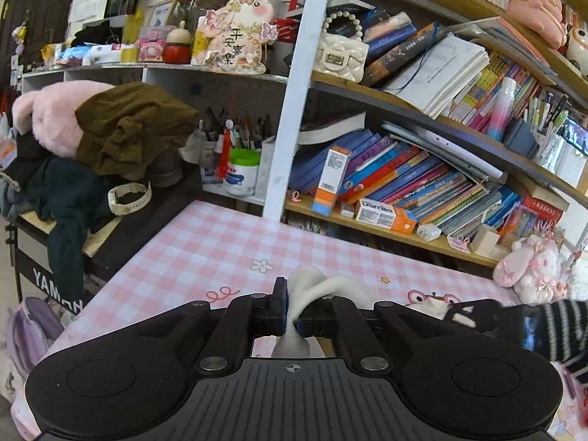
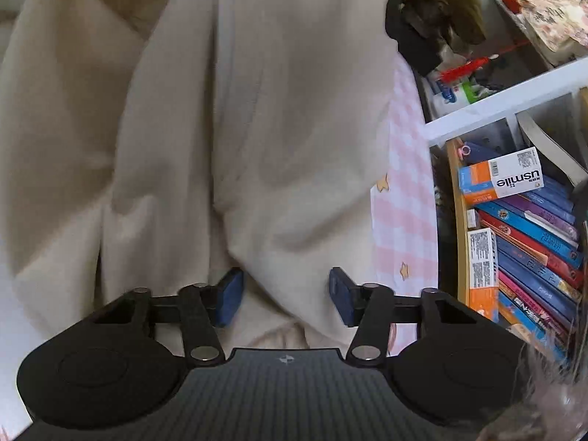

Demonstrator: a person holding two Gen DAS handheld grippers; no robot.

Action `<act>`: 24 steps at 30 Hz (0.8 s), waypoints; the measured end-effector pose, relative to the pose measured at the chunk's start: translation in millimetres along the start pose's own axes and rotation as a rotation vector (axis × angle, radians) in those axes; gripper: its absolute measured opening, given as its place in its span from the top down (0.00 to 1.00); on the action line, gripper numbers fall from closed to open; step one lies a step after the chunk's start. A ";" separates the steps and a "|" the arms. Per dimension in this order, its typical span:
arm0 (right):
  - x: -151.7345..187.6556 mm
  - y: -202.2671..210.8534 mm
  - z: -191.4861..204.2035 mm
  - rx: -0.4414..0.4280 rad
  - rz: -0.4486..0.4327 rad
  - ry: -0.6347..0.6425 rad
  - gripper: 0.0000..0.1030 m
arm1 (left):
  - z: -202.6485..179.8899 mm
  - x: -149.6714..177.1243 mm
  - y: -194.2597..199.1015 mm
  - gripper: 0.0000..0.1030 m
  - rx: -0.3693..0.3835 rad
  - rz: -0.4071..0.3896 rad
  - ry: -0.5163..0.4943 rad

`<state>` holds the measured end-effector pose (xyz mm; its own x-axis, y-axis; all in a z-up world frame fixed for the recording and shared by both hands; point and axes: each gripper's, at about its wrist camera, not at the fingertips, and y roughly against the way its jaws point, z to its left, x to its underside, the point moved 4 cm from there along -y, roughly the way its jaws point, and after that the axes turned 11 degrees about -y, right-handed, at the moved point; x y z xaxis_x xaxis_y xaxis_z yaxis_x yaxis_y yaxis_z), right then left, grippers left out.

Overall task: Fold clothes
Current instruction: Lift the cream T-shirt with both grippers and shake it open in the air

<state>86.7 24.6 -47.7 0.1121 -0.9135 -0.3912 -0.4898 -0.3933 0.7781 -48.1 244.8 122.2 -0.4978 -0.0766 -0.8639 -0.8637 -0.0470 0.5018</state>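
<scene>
The fold looks barely begun. The left hand-held gripper (image 1: 292, 312) is clamped on a bunched edge of the cream garment (image 2: 205, 117), which lies rumpled on the pink checked bench (image 1: 205, 242). The right hand-held gripper (image 2: 286, 296) stands apart over a fold, not yet gripping.

the left wrist view is looking low across the pink checked tablecloth (image 1: 205, 242) toward the bookshelf (image 1: 422, 169). the right wrist view is tilting steeply down, close over cream fabric (image 2: 220, 128), sharing that tablecloth edge and shelf.
</scene>
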 end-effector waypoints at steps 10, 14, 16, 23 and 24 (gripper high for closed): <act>26.4 137.7 -90.8 0.185 -0.430 -0.932 0.96 | 4.8 -31.9 59.5 0.97 0.026 -0.124 -0.110; 50.9 262.9 -108.4 0.454 -0.689 -1.099 0.96 | -13.1 -49.2 85.2 0.97 0.151 -0.257 -0.151; 44.7 322.1 -97.9 0.614 -0.773 -1.037 0.96 | -25.8 -61.5 100.4 0.97 0.219 -0.344 -0.186; 16.8 494.7 -38.5 1.038 -1.032 -0.805 0.96 | -36.0 -92.7 174.8 0.97 0.411 -0.669 -0.244; 12.7 513.0 -29.7 1.078 -1.063 -0.776 0.96 | -35.0 -95.6 185.9 0.97 0.435 -0.715 -0.246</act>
<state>-137.4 -191.9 361.1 0.4956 0.0768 -0.8652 -0.8403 -0.2097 -0.4999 -158.2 208.5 299.6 0.2157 0.0456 -0.9754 -0.9042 0.3863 -0.1820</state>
